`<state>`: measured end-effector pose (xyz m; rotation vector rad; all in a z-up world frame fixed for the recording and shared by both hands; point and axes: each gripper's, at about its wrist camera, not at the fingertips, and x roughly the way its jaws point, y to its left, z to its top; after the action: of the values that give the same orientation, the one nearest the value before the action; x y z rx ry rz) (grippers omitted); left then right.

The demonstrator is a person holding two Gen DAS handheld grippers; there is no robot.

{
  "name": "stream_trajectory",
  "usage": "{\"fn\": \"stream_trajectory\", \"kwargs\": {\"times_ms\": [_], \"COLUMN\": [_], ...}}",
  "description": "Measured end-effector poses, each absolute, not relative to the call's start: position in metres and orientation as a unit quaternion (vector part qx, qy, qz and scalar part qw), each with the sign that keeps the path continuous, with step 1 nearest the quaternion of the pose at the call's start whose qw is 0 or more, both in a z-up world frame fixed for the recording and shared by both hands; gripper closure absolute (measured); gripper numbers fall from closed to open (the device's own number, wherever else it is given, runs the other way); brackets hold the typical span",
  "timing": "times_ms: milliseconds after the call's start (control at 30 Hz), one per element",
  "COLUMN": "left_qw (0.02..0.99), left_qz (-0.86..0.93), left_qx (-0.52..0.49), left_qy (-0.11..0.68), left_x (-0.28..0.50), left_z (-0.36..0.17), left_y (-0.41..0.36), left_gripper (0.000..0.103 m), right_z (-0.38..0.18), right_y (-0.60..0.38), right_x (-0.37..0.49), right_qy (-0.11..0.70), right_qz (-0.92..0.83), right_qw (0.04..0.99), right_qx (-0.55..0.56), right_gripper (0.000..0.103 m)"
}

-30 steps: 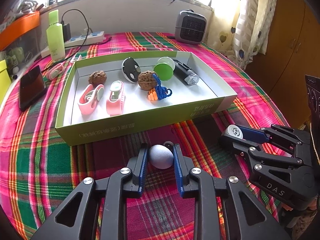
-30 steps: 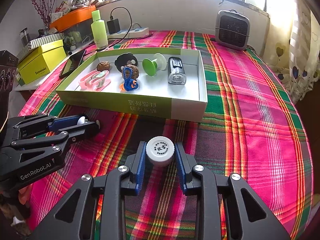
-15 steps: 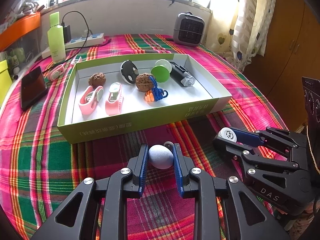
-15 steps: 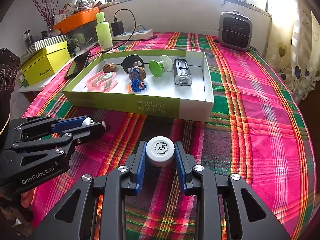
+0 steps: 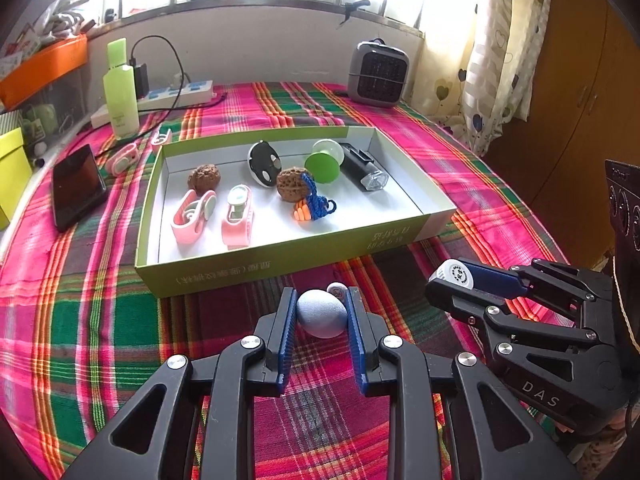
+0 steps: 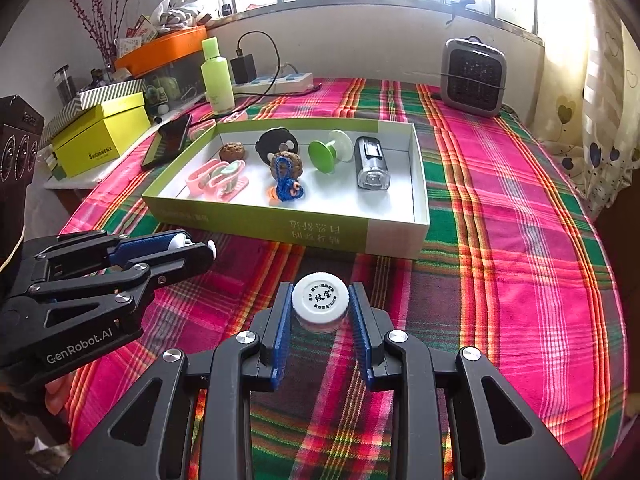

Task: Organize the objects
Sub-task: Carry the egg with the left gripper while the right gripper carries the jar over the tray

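Now, box [image 5: 224, 276] ahead of both grippers, rigid card, shallow wall, partly filled: clips, walnuts, green spool, lamp. Free floor at near right corner, likely drop spot. Left gripper [image 5: 322, 312] clenched on egg [image 5: 322, 314]: smooth, rounded, probably light, may slip; pads grip its widest sides. Right gripper [image 6: 320, 308] grasping jar [image 6: 320, 302] below white cap: small, stiff, light, pads on sides. Only box's near wall in way; lift over it.

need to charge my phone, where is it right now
In the left wrist view the phone lies on the tablecloth left of the box, near the green bottle.
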<state>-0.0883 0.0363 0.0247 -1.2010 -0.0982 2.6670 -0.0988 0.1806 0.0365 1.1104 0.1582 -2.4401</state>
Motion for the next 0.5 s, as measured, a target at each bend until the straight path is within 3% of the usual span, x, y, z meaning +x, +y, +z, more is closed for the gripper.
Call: {"fn": "stream_trajectory", "kwargs": {"times_ms": [500], "left_qw": [0.101], "left_qz": [0.913], "left_qx": [-0.394], "left_qy": [-0.037], "left_x": [-0.092], "left_z": [0.039], "left_y": [0.035], "left_gripper": [0.081], "right_z": [0.052], "right_y": [0.178], "right_x": [-0.104], "right_qy": [0.051], "right_qz": [-0.892], "right_qw": [0.232], "right_qx": [0.384], "right_gripper": [0.074]}}
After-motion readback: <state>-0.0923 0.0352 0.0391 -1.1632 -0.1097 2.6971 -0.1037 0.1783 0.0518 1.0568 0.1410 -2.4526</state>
